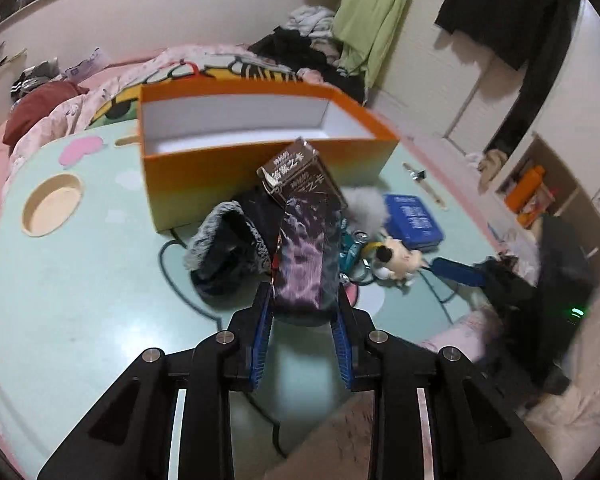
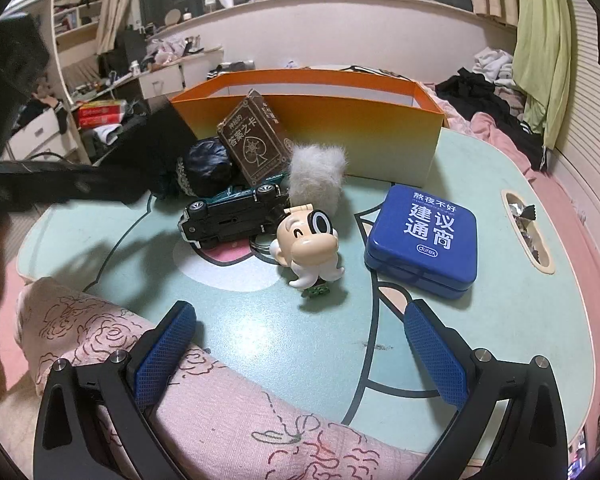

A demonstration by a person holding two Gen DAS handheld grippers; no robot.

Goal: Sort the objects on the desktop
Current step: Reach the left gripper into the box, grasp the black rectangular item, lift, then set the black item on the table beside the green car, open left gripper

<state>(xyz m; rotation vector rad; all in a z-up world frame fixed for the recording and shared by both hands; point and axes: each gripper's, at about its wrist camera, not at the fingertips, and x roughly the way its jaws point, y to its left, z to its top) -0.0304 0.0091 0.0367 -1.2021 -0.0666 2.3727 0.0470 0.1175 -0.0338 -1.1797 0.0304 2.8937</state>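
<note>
Bedroom clutter rings a pale green tabletop (image 2: 260, 344) with a cartoon print, and a pink flowered quilt (image 2: 228, 412) laps over its near edge. Farthest left in the right wrist view, a dark fur-trimmed bundle (image 2: 208, 168) sits on the tabletop, with a brown card box (image 2: 256, 144) standing tilted just beside it, in front of an open orange box (image 2: 340, 120). Below them a toy car (image 2: 232, 216) lies on its side. Next to it comes a grey fluffy ball (image 2: 316, 176), touching the head of a small cartoon figure (image 2: 308, 240). Further right lies a blue tin (image 2: 424, 240), apart from the figure. At the tabletop's right rim a cut-out slot (image 2: 528, 232) holds crinkled wrappers.

In the left wrist view the left hand-held gripper (image 1: 304, 304) pinches the near end of the same card box (image 1: 300, 216), a dark purple-patterned side of it turned to the camera; the box is tilted, with its far end toward the orange box (image 1: 260, 148), whose white inside is bare. A round recess (image 1: 52, 210) marks the tabletop's left side.

The right hand-held gripper (image 2: 300, 344) is spread wide with nothing between its blue pads (image 2: 164, 356), above the quilt and tabletop edge.
</note>
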